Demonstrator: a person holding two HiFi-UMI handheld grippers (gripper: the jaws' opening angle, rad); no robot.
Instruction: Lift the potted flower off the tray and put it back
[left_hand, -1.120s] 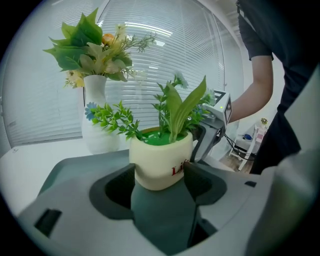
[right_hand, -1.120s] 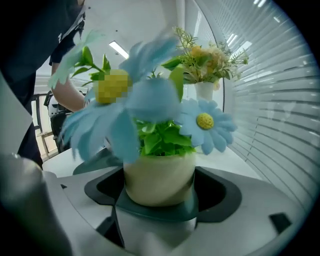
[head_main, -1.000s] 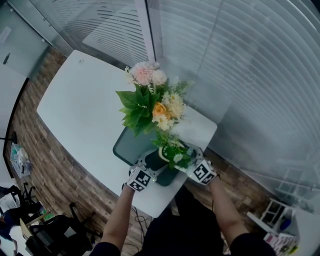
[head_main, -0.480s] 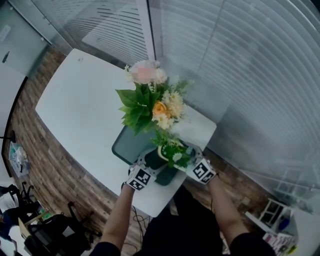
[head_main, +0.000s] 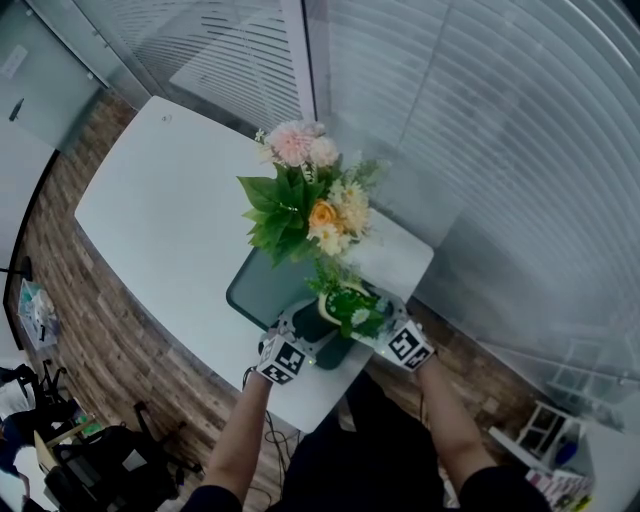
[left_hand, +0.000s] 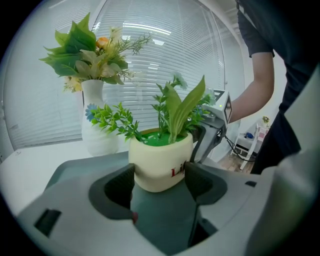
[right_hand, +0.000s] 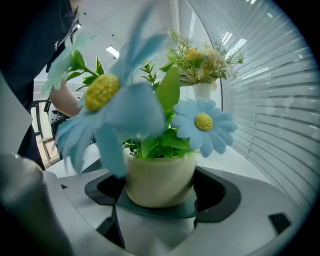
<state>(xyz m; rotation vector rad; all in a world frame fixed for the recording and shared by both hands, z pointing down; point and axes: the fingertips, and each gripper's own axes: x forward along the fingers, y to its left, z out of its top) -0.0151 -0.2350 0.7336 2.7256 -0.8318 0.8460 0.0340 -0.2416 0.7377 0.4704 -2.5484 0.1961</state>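
The potted flower (head_main: 347, 306) is a small cream pot with green leaves and pale blue daisies, at the near end of the dark green tray (head_main: 262, 290). My left gripper (head_main: 316, 326) comes at it from the left, my right gripper (head_main: 370, 320) from the right. In the left gripper view the pot (left_hand: 160, 157) sits between the pads, both touching its sides. In the right gripper view the pot (right_hand: 159, 180) fills the gap between the jaws, with the tray (right_hand: 155, 209) under it. Whether its base touches the tray I cannot tell.
A white vase of flowers (head_main: 305, 205) stands at the tray's far end, close behind the pot (left_hand: 97, 120). The white table (head_main: 160, 210) ends just behind my grippers. Window blinds (head_main: 480, 150) rise along the table's far side.
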